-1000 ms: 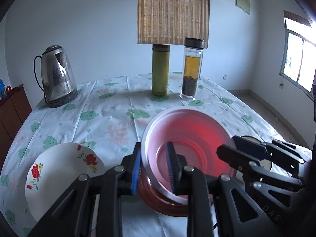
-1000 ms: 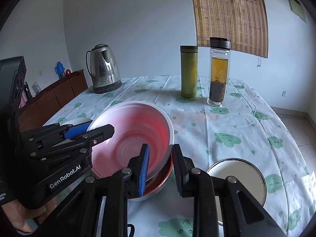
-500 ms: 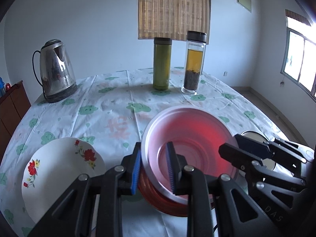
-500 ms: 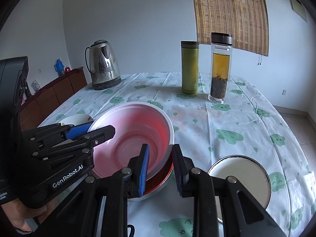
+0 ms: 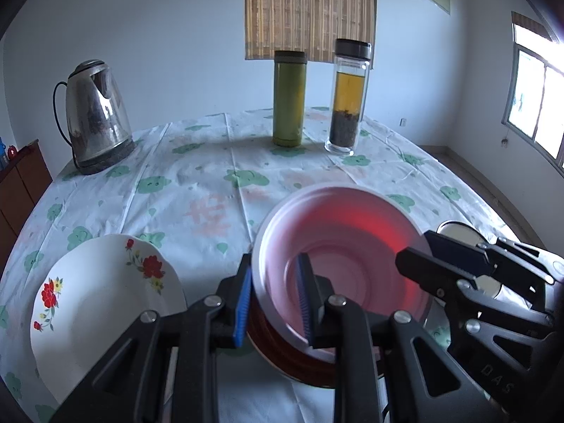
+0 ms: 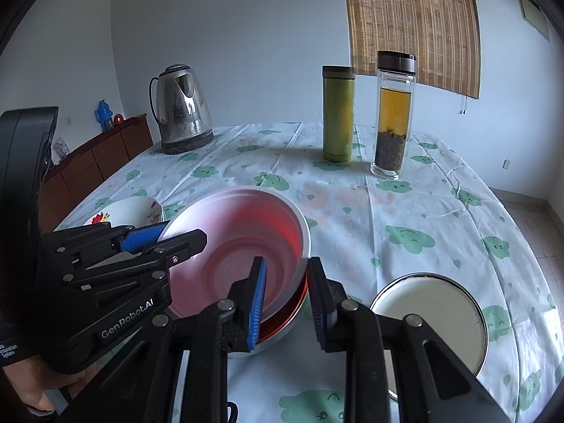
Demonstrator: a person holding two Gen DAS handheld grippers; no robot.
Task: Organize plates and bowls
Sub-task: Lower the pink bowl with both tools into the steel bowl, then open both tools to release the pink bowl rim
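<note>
A pink-white plastic bowl [image 5: 338, 243] sits tilted inside a red bowl [image 5: 282, 356], itself in a steel bowl [image 6: 278, 335]. My left gripper [image 5: 273, 303] is shut on the pink bowl's near-left rim, one pad inside, one outside. My right gripper [image 6: 287, 303] straddles the bowls' right rim [image 6: 303, 243], its jaws a little apart from it. A white plate with red flowers [image 5: 102, 303] lies to the left. A steel-rimmed white dish [image 6: 433, 320] lies to the right.
A steel kettle [image 5: 95, 116] stands at the back left. A green flask [image 5: 289, 98] and a glass tea bottle [image 5: 349, 95] stand at the back middle. The table has a cloud-print cloth [image 6: 405, 218]. A wooden sideboard [image 6: 102, 162] is beyond the left edge.
Both grippers and the bowls have stayed nearly still. The view has shifted slightly, the table's far objects sitting a little lower in frame.
</note>
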